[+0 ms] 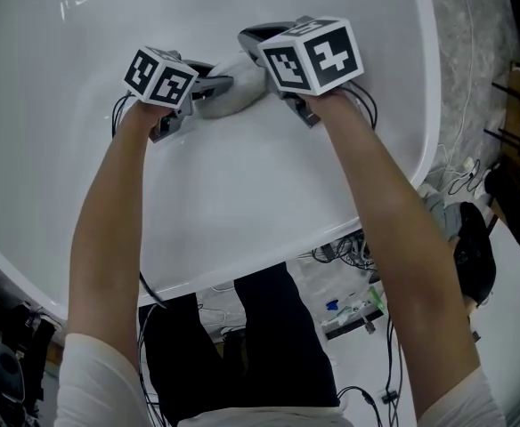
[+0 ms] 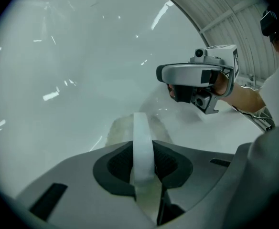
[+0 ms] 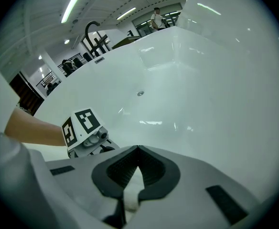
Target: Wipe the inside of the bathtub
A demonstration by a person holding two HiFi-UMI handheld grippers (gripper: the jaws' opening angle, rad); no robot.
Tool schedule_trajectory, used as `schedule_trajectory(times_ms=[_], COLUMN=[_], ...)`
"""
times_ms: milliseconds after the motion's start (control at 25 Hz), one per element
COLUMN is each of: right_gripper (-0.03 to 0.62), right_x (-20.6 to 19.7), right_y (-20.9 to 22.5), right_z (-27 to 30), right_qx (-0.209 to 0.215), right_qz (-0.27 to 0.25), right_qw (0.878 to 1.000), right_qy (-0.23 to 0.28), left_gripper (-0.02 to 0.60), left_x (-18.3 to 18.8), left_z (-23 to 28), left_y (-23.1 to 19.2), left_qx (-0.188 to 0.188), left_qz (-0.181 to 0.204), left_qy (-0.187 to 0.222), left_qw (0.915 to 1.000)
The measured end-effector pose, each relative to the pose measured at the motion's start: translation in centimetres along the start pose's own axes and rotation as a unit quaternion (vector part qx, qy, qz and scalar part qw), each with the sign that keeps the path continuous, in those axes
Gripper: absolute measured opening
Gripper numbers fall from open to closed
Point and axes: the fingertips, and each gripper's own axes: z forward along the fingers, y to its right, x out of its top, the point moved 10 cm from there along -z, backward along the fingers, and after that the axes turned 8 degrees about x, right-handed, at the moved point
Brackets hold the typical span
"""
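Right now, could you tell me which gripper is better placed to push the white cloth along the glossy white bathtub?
Probably the left gripper: it is shut on the white cloth, whose bulk lies on the glossy white bathtub ahead. The right gripper pinches only a small bit.

Both grippers are inside the bathtub (image 1: 242,194), toward its right side. The left hand-held gripper (image 1: 217,85) sits just left of the right hand-held gripper (image 1: 249,39). The cloth (image 1: 235,94) lies on the tub surface between the 2, caught in both pairs of jaws. Cables (image 1: 336,254) lie on the floor (image 1: 514,265), near side of the tub. A faucet (image 3: 89,32) stands at the far rim.
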Motion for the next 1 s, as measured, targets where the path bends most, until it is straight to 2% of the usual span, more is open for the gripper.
schedule_trajectory(times_ms=[160, 520, 760, 1000], right_gripper=[0.018, 0.018, 0.018, 0.018], right_x=[-1.0, -1.8, -3.2, -4.0], right_y=[0.2, -0.1, 0.0, -1.1], right_z=[-0.4, -1.0, -1.0, 0.4], right_qx=[0.003, 0.014, 0.034, 0.05], right_qz=[-0.014, -0.046, -0.099, -0.152], right_qw=[1.0, 0.998, 0.991, 0.979], right_qy=[-0.013, -0.04, -0.084, -0.128], left_gripper=[0.095, 0.095, 0.095, 0.095], left_x=[-0.1, -0.8, -1.2, -2.1], left_z=[0.6, 0.3, 0.9, -0.4], left_y=[-0.7, -1.9, -2.2, -2.9], left_qx=[0.023, 0.052, 0.067, 0.054], left_qz=[0.014, -0.002, -0.002, -0.007], left_qy=[-0.013, -0.01, -0.031, -0.043], left_qw=[0.9996, 0.9986, 0.9973, 0.9976])
